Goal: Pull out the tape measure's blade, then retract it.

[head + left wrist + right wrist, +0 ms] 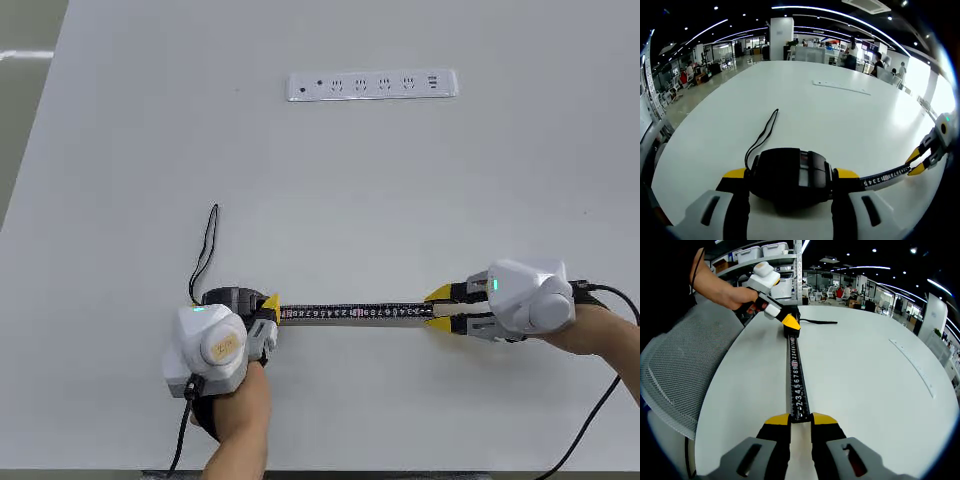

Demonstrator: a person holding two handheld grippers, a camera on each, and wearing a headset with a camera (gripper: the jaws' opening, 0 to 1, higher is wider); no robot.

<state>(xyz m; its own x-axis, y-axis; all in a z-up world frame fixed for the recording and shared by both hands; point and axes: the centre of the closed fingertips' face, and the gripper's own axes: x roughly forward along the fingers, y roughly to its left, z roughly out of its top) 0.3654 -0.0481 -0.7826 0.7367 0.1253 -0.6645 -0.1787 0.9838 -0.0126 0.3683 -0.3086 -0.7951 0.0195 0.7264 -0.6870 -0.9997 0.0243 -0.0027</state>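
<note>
So the left gripper [790,175] has its fingers clamped either side of the chunky black plastic tape measure case [232,298], which sits on the white table [400,180]. Its dark numbered blade [355,312] runs flat to the right, with the tip pinched between the yellow-tipped fingers of the right gripper [801,419].

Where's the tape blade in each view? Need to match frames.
Head view: blade lies horizontal, lower centre.
Left gripper view: blade is at lower right, running from the case to the right gripper.
Right gripper view: blade is at centre, running up from the fingers.
Shared landmark: the white power strip.
</note>
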